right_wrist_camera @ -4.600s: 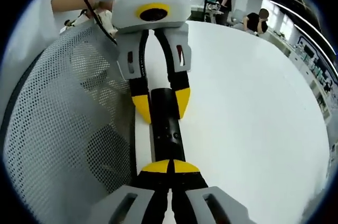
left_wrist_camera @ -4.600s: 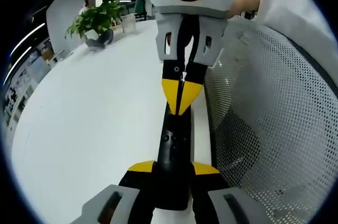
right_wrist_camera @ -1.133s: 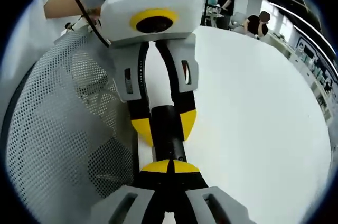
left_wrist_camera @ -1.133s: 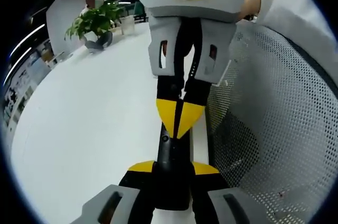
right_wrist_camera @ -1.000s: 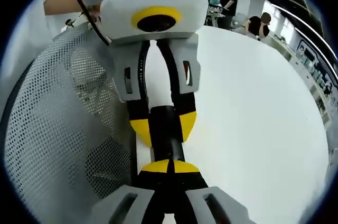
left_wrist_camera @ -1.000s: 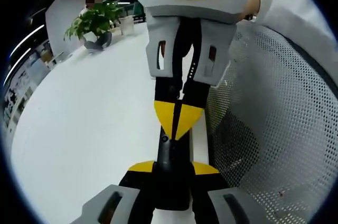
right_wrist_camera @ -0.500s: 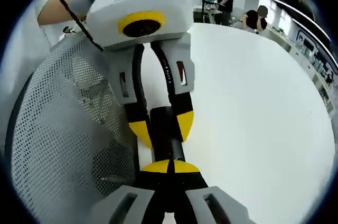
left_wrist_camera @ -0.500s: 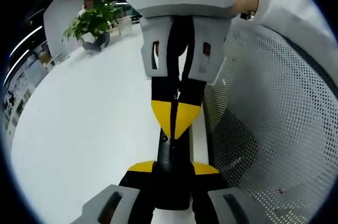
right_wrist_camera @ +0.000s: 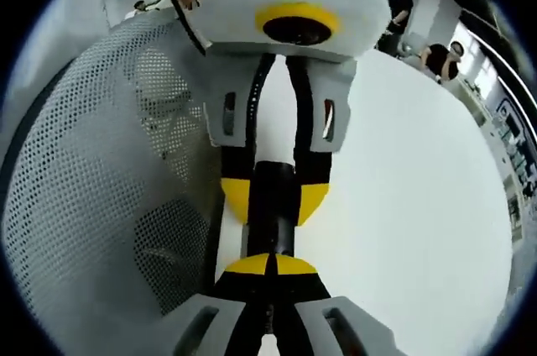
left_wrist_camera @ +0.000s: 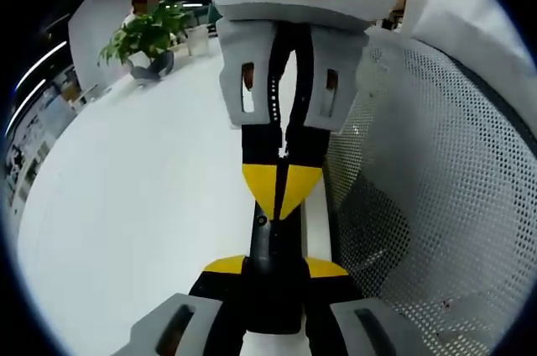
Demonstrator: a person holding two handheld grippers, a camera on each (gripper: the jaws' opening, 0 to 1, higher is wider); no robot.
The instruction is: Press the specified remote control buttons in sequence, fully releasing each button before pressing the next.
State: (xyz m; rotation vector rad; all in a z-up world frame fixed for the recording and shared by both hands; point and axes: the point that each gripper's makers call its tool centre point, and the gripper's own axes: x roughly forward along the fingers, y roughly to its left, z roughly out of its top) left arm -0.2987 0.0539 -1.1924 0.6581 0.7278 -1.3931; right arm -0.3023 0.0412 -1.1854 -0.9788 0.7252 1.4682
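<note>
A black remote control (left_wrist_camera: 270,243) runs up from the bottom of the left gripper view. My left gripper (left_wrist_camera: 275,268) is shut on its near end, a yellow tip on each side. My right gripper (left_wrist_camera: 281,195) comes down from above, shut, with its joined yellow tips resting on the remote's face beside a small button (left_wrist_camera: 263,220). In the right gripper view my right gripper (right_wrist_camera: 270,265) is shut, its tips meeting over the remote (right_wrist_camera: 273,222). Beyond them, the left gripper (right_wrist_camera: 274,198) clamps the remote from both sides.
A white mesh chair back (left_wrist_camera: 419,205) stands close beside the grippers, also seen as the mesh (right_wrist_camera: 109,171). The white table (left_wrist_camera: 143,180) spreads to the other side. A potted plant (left_wrist_camera: 147,33) sits far off, and people (right_wrist_camera: 436,54) are in the background.
Since 4.6 s ago the right gripper's tips have slid along the remote toward the left gripper's jaws. In the last half second the right gripper's view has tilted; both grips are unchanged.
</note>
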